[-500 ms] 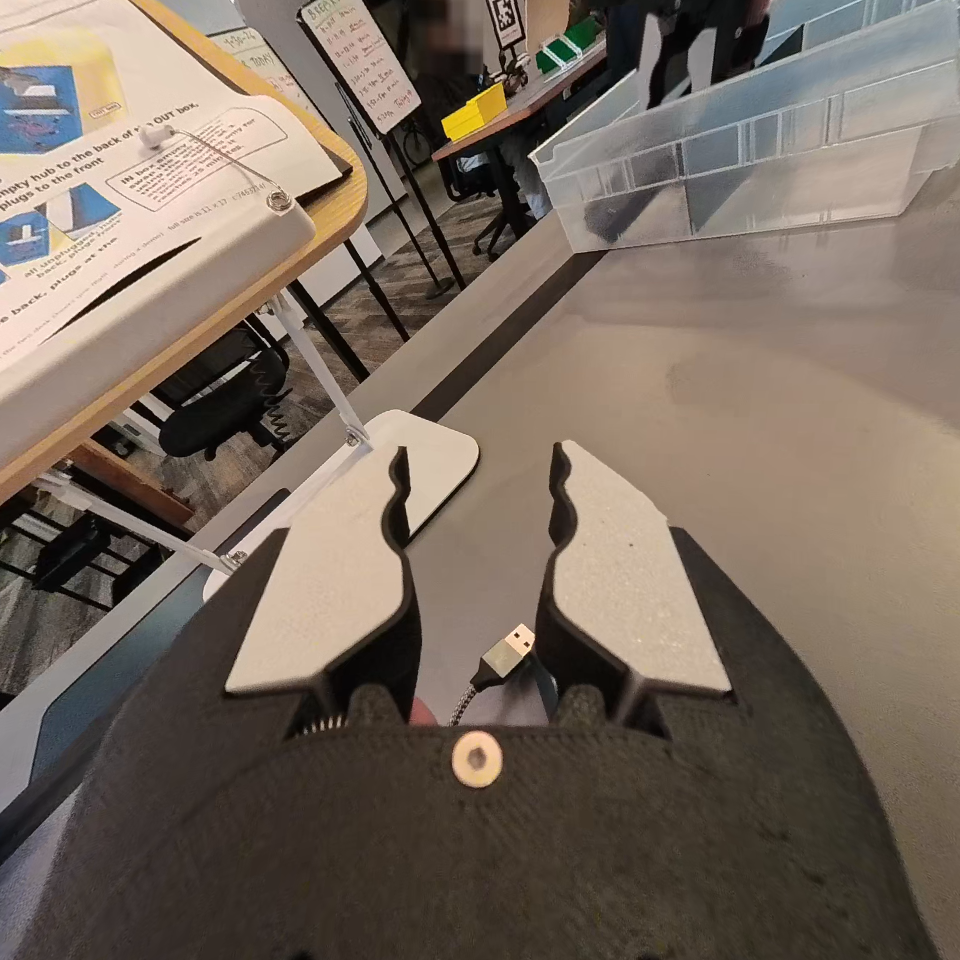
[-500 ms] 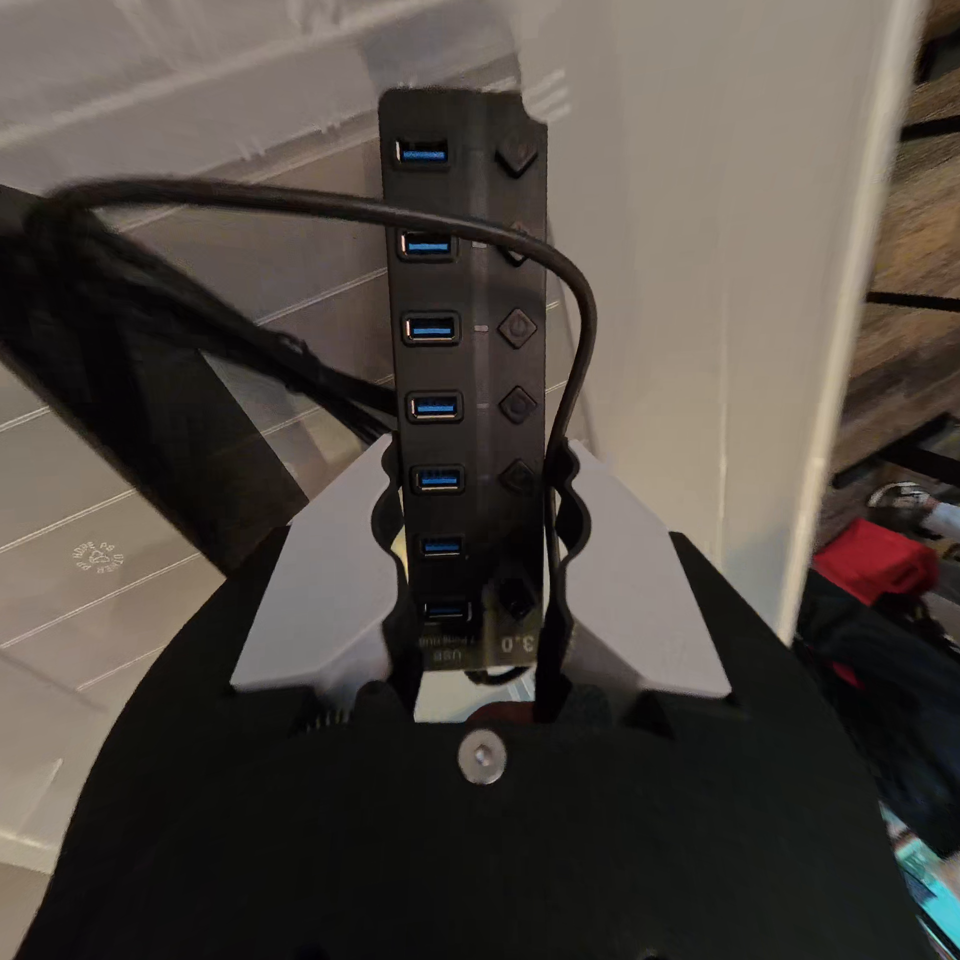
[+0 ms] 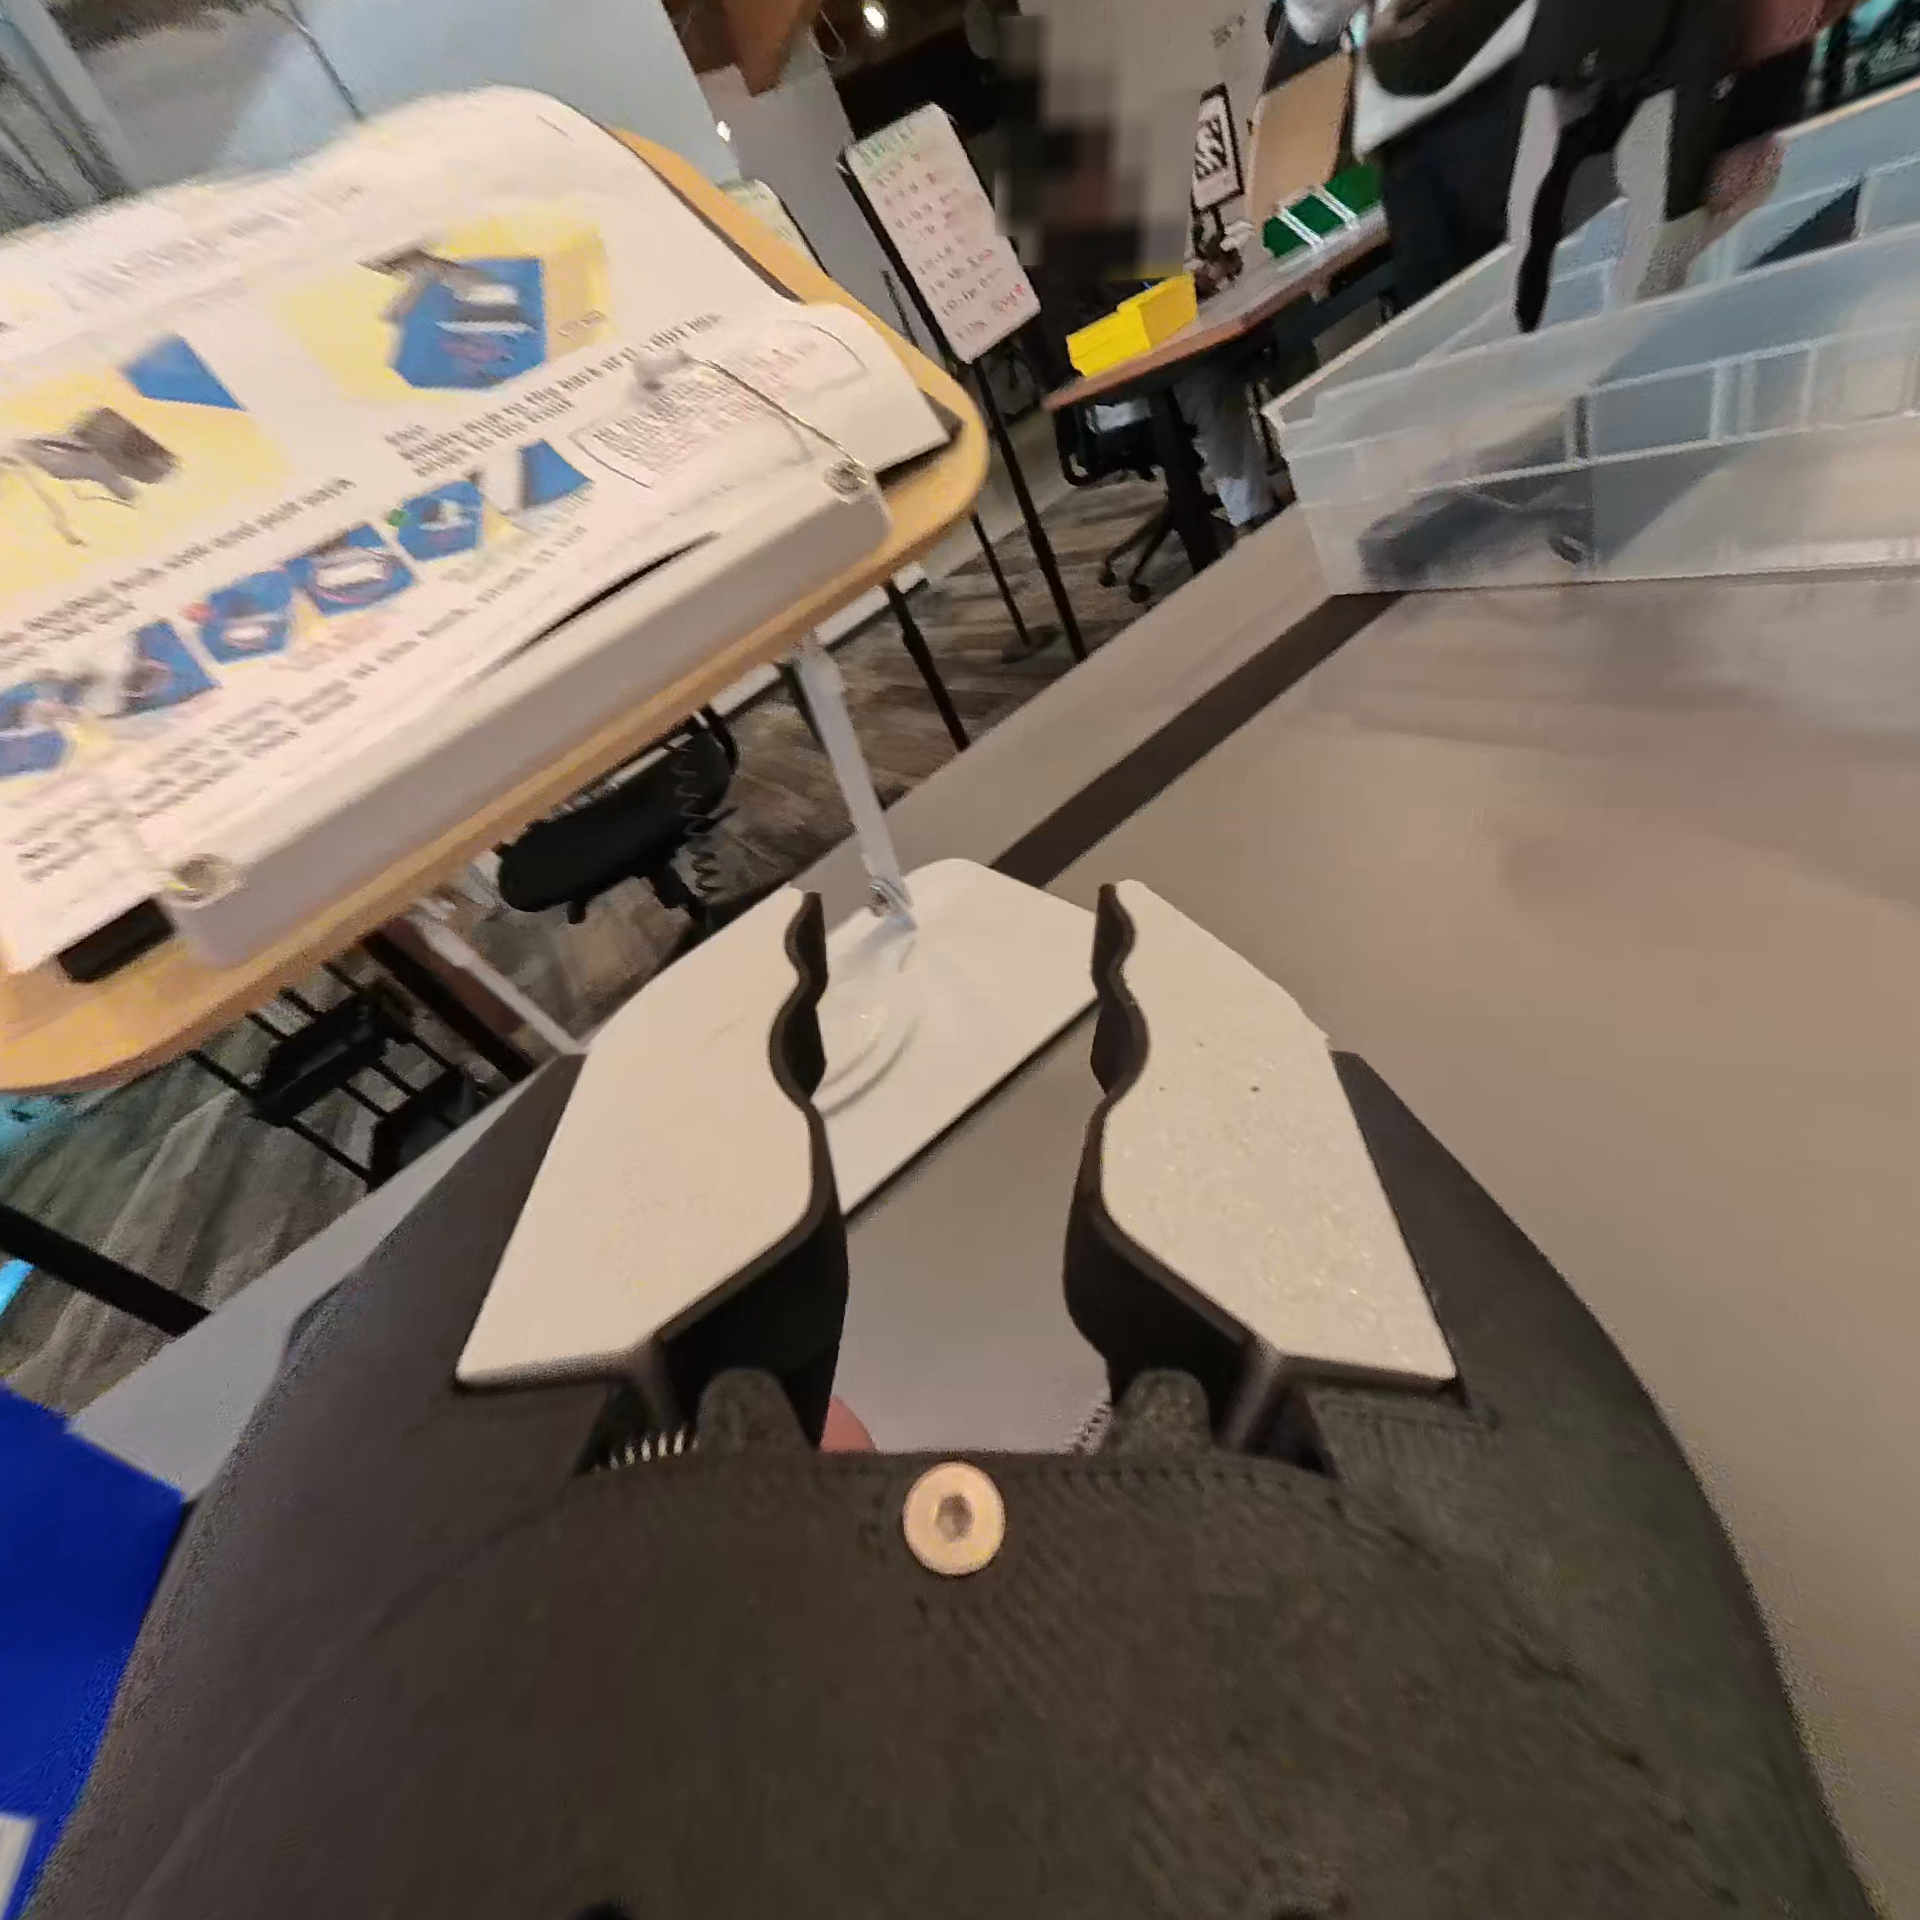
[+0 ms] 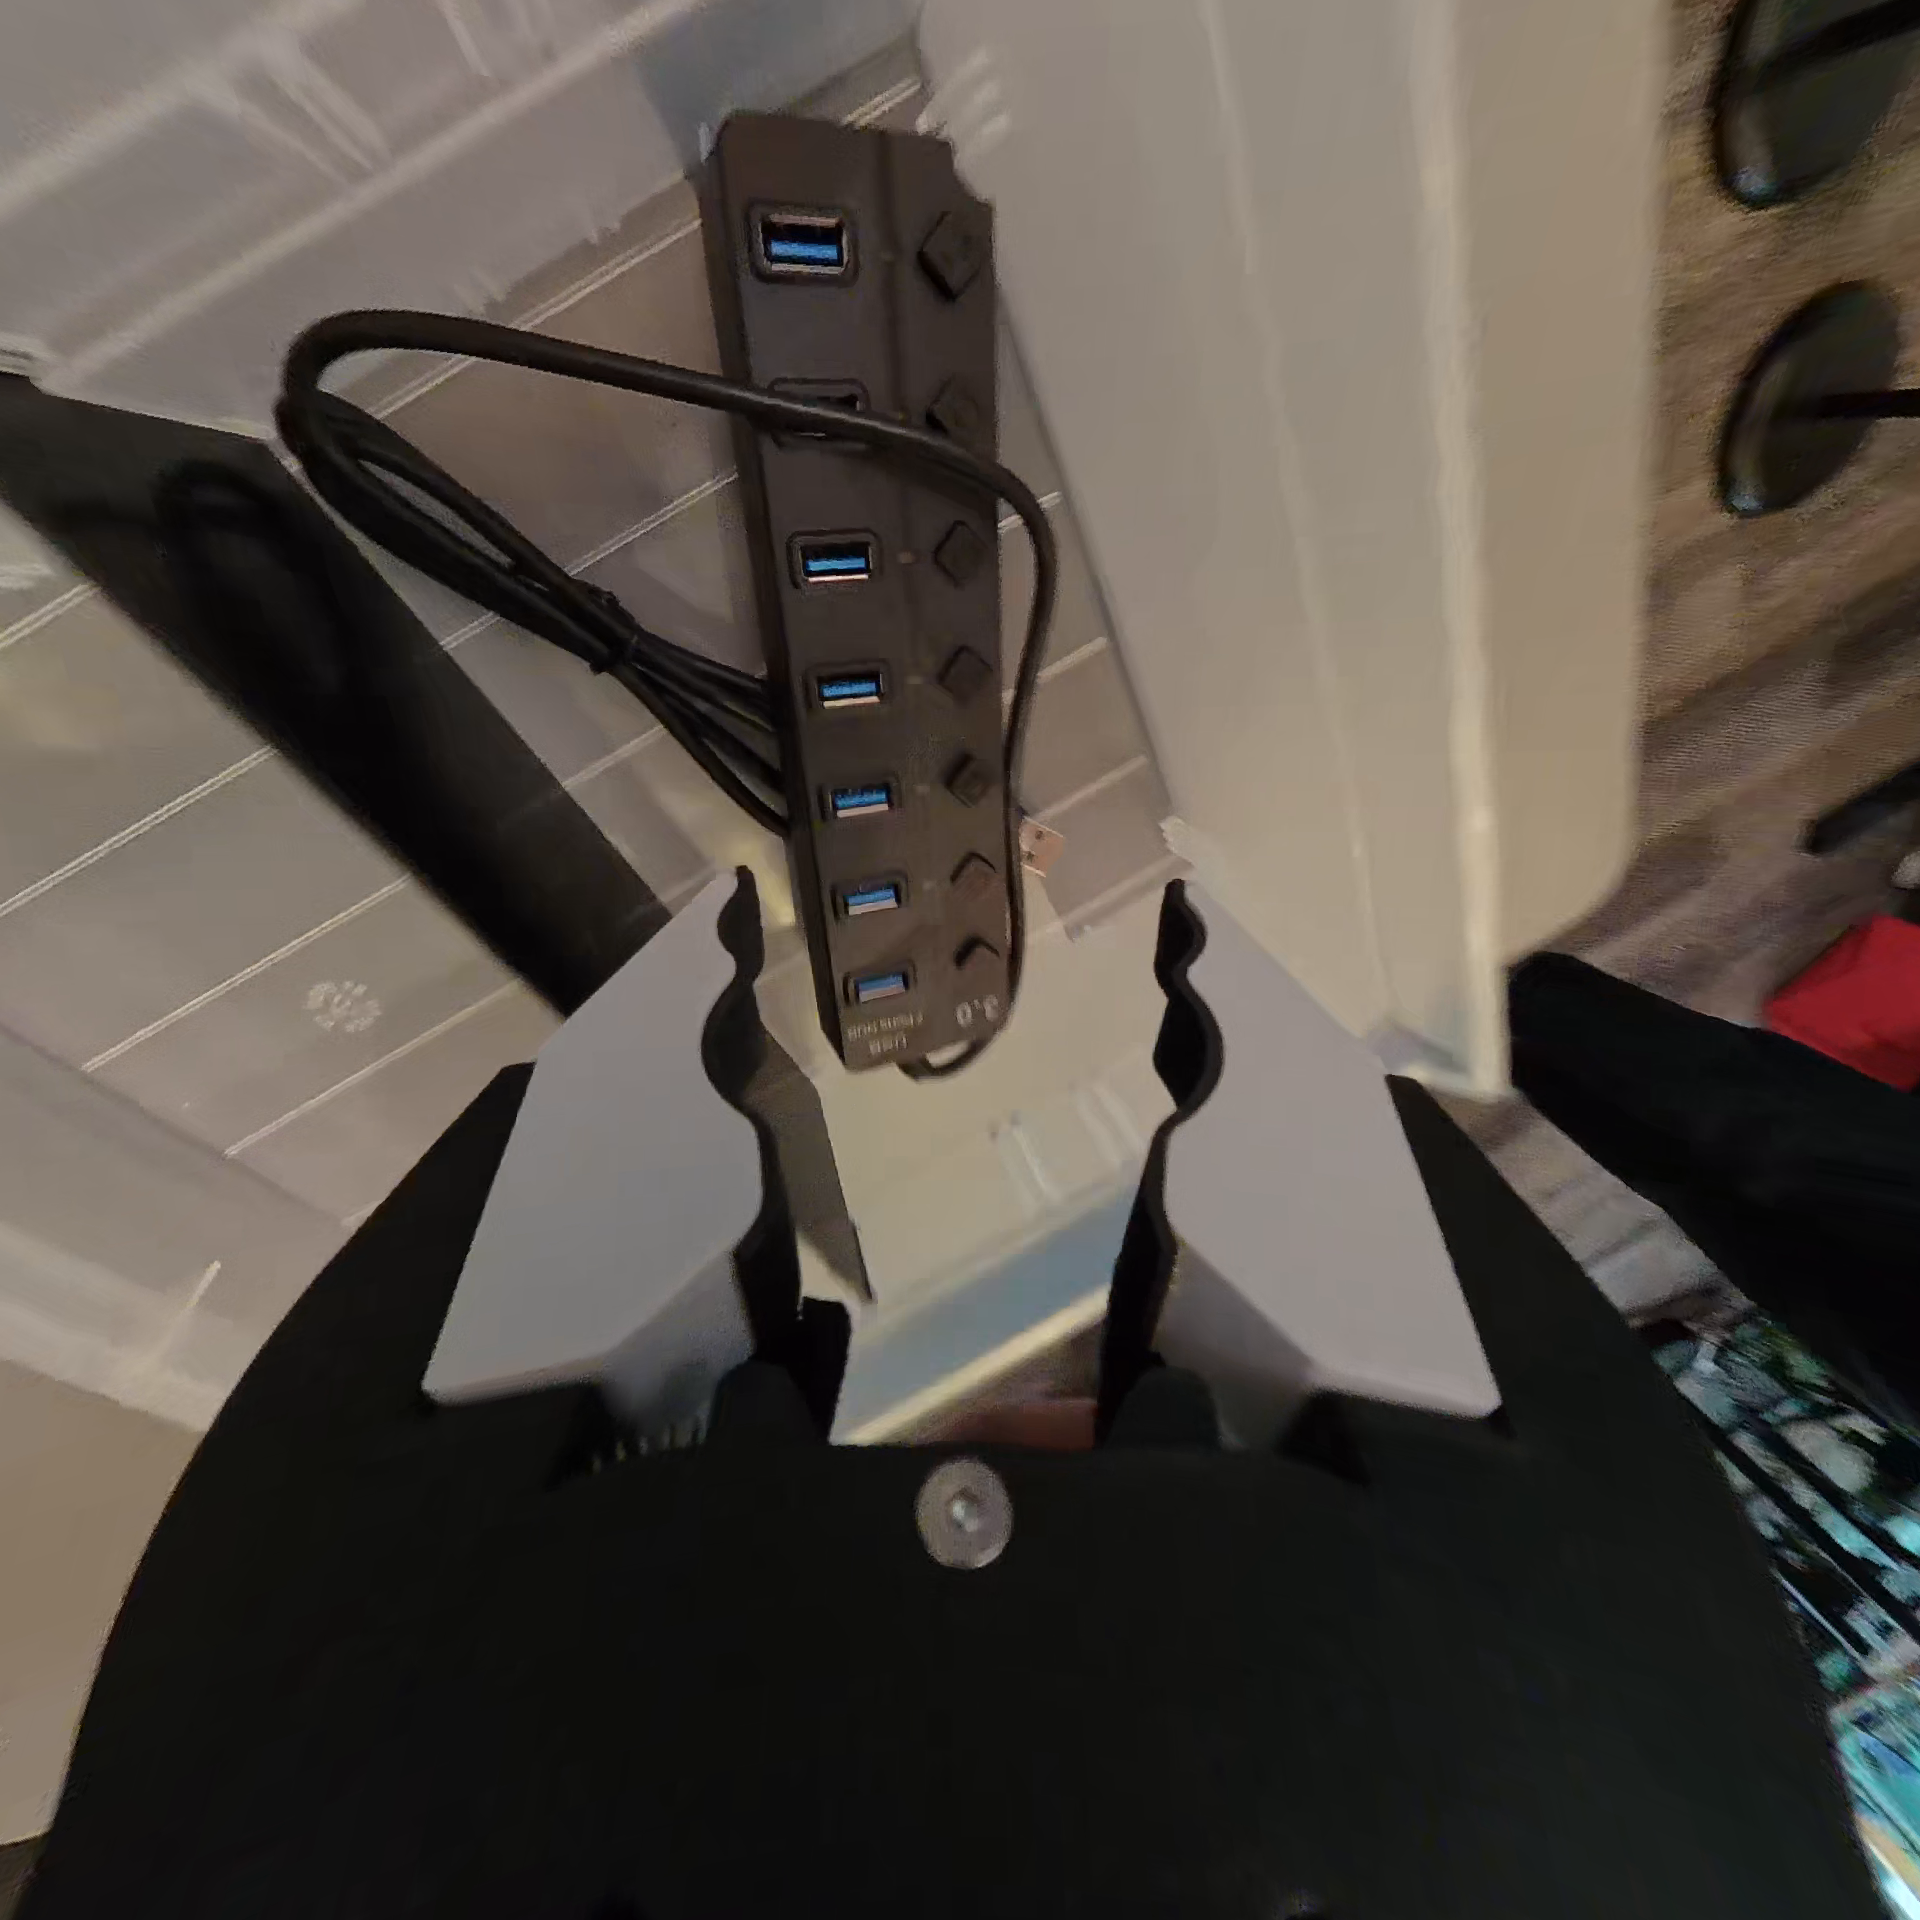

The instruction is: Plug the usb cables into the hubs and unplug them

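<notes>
In the right wrist view a black USB hub with several blue ports and a row of buttons lies inside a clear plastic bin. Its near end reaches between my fingertips without touching them. Its own black cable is bundled at the left and loops across the hub, and a small metal plug shows at the hub's right edge. My right gripper is open and empty. My left gripper is open and empty above the grey table. No hub shows in the left wrist view.
A tilted stand with a printed instruction sheet hangs over the table's left edge on a white base plate. A clear divided bin stands at the back right. A blue box is at the lower left. People stand behind.
My right gripper has opened and let go of the hub, which now sits farther out from the fingers. My left gripper has shifted, and the USB plug seen between its fingers is out of view.
</notes>
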A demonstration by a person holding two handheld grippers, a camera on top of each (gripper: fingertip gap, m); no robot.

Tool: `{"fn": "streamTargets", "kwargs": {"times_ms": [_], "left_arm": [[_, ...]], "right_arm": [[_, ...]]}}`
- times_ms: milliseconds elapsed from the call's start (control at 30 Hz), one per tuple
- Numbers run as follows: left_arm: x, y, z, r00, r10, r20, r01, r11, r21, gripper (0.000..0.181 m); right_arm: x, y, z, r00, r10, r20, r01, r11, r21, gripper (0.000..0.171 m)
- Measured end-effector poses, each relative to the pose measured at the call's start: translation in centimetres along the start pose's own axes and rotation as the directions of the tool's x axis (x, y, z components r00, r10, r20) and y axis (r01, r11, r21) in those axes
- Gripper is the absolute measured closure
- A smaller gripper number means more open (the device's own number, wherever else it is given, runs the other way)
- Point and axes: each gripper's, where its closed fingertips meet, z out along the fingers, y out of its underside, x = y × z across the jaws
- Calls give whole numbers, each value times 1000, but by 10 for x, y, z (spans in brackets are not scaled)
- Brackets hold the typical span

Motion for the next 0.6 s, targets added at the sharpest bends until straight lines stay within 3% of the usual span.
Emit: {"fn": "streamTargets", "kwargs": {"times_ms": [100,167,333,467,600], "left_arm": [[-24,-3,-6,997,-5,77,3,1000,30,136],[-39,-2,-9,993,-36,112,33,999,33,139],[-66,7,-15,980,-15,199,12,1000,16,147],[-83,14,-20,968,-39,246,37,999,11,147],[-98,22,-23,957,-71,281,72,997,7,146]], "right_arm": [[-9,-27,-57,990,-48,-131,64,991,116,104],[-40,-59,-100,978,-106,-182,143,968,205,107],[-190,-176,-168,911,-362,-198,412,778,474,108],[-319,-249,-164,813,-566,-134,523,609,596,109],[-396,-297,-124,730,-681,-60,569,556,606,116]]}}
